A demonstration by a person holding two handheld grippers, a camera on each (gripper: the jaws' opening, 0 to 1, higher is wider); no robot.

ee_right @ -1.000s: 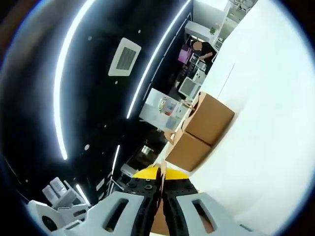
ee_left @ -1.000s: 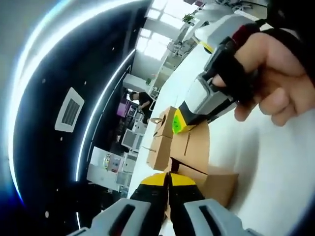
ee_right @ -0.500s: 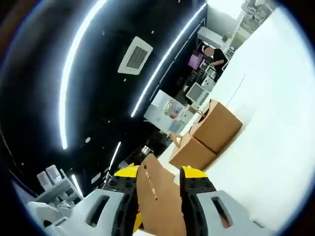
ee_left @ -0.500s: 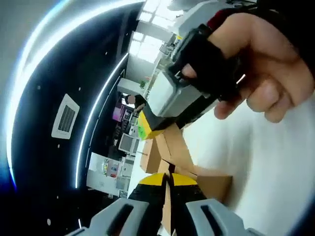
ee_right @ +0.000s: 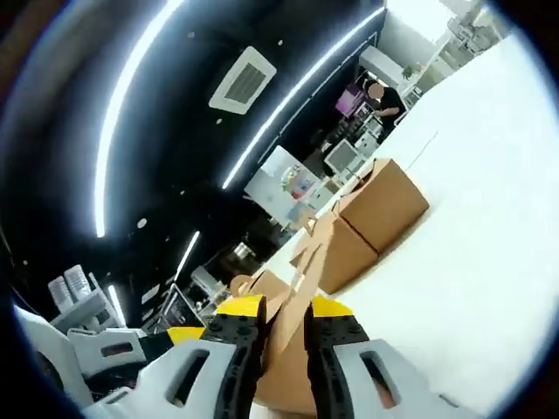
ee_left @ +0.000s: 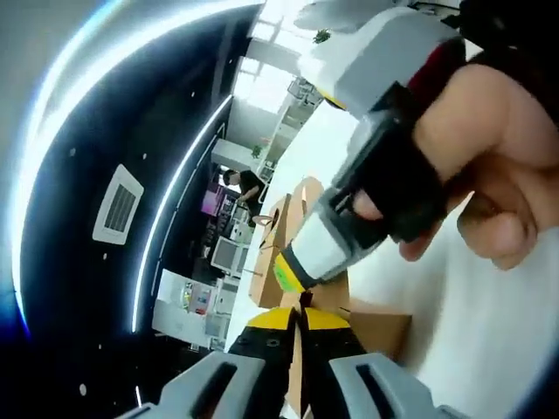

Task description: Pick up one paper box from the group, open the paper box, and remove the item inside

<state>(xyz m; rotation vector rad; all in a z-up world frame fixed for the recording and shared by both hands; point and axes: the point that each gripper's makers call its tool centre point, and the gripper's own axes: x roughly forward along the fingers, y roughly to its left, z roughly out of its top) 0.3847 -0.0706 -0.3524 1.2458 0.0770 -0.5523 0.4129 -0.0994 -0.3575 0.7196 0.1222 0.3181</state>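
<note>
In the left gripper view, the left claw [ee_left: 300, 316] is pinched tight on a brown cardboard paper box [ee_left: 371, 321] above the white surface [ee_left: 489, 332]; the right claw's tip meets it. In the right gripper view, the right claw [ee_right: 282, 308] grips that box's flap, more brown boxes [ee_right: 371, 214] sitting beyond.

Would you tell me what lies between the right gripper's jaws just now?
In the right gripper view, a brown cardboard flap of the held box sits between the right gripper's jaws.
</note>
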